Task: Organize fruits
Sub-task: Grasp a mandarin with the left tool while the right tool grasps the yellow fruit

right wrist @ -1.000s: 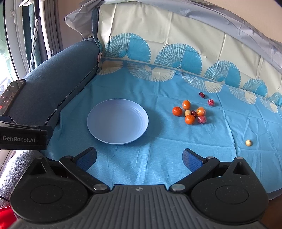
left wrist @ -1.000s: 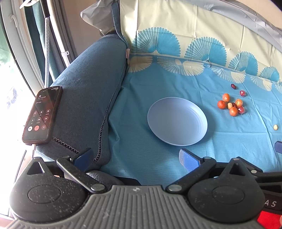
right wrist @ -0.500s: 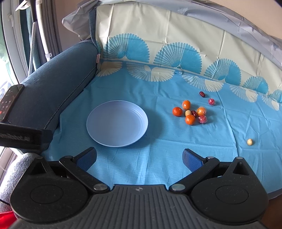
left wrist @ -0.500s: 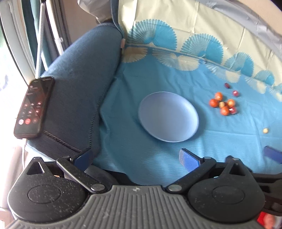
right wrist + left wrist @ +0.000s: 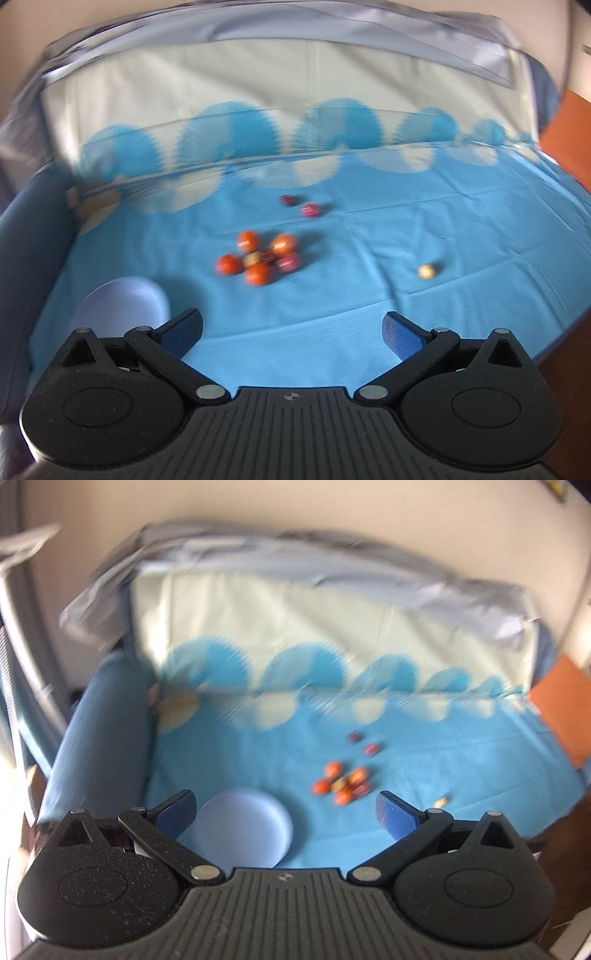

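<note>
Hovering wide open and empty, left claw (image 5: 284,808) and right claw (image 5: 291,330) face clustered fruits (image 5: 258,256) beside the plate (image 5: 122,302).

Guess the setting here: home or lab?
Likely a home living room: a blue sofa armrest, a fan-patterned cloth draped over seat and backrest, and small fruits beside a plate.

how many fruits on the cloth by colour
orange: 4
dark red or pink: 4, as far as the blur shows
pale yellow: 2
total: 10, none on the plate
</note>
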`<state>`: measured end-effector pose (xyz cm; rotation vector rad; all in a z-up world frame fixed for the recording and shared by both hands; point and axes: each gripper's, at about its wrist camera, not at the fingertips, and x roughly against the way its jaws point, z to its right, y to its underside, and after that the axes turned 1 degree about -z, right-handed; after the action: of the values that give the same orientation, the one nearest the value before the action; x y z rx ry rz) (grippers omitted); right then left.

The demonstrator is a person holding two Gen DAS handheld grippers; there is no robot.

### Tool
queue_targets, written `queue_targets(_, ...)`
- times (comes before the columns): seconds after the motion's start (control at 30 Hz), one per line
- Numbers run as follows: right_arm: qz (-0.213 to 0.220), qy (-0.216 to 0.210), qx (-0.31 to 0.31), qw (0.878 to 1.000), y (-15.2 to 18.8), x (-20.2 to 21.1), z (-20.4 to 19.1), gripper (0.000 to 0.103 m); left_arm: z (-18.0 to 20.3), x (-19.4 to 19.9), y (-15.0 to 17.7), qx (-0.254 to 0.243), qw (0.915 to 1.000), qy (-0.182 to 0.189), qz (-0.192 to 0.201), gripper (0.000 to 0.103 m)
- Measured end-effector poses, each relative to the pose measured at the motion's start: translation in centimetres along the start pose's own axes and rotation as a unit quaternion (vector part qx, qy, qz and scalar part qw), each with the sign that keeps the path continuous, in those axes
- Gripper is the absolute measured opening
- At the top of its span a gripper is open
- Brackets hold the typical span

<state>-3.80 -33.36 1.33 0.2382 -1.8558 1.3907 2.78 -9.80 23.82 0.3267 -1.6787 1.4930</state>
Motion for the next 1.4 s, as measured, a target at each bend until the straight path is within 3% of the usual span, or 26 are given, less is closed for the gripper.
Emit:
queue_targets(0.13, -0.027, 0.024, -0.036, 0.999, -0.8, -3.3, 3.6, 0.102, 4.5, 0.1, -3.3, -0.023, 0.9988, 0.041, 0.017, 0.103)
queue_targets(0.23, -0.05, 0.042, -0.056, 0.996, -0.8, -6.0, 6.0, 0.102, 7.5, -1.5, -4.3, -0.038, 0.9977, 0.056, 0.007, 0.103)
queue_targets(0.47, -0.072, 0.067, -0.1, 0.99, -0.1, -9.5, 11.1, 0.102, 9.0, -6.9, -4.9, -0.046, 0.9953, 0.074, -0.043, 0.103)
queue_targets(0.6, -0.075, 0.08, -0.128, 0.986, 0.1, -11.3, 13.9, 0.102, 9.4, -10.6, -5.6, -0.045, 0.9961, 0.067, -0.037, 0.103)
queue_targets(0.73, -0.065, 0.089, -0.149, 0.983, 0.5, -13.7, 16.2, 0.102, 8.6, -19.8, -5.2, -0.039, 0.9954, 0.075, -0.045, 0.103)
queue_targets(0.83, -0.055, 0.107, -0.143, 0.982, 1.0, -16.4, 17.2, 0.102, 7.4, -29.7, -3.2, -0.043, 0.993, 0.035, -0.105, 0.103)
queue_targets(0.9, -0.053, 0.121, -0.136, 0.982, 1.4, -18.6, 17.6, 0.102, 5.9, -36.0, -1.1, -0.019, 0.9889, 0.004, -0.147, 0.103)
queue_targets(1.03, -0.06, 0.123, -0.15, 0.979, 2.3, -23.0, 18.4, 0.102, 3.4, -46.0, 3.3, 0.022, 0.9706, -0.013, -0.239, 0.103)
queue_targets(1.1, -0.061, 0.119, -0.155, 0.979, 2.7, -24.7, 18.5, 0.102, 3.1, -49.0, 4.5, 0.029, 0.9672, -0.023, -0.251, 0.102)
queue_targets(1.17, -0.063, 0.124, -0.146, 0.98, 3.0, -26.2, 18.2, 0.102, 3.4, -50.7, 5.0, 0.008, 0.9707, -0.033, -0.238, 0.103)
queue_targets(1.3, -0.06, 0.141, -0.122, 0.981, 3.3, -28.4, 17.7, 0.102, 4.9, -53.9, 5.1, -0.028, 0.9641, -0.042, -0.261, 0.103)
queue_targets(1.4, -0.046, 0.155, -0.105, 0.981, 3.1, -29.4, 17.4, 0.102, 5.7, -55.3, 5.3, -0.044, 0.966, -0.041, -0.251, 0.103)
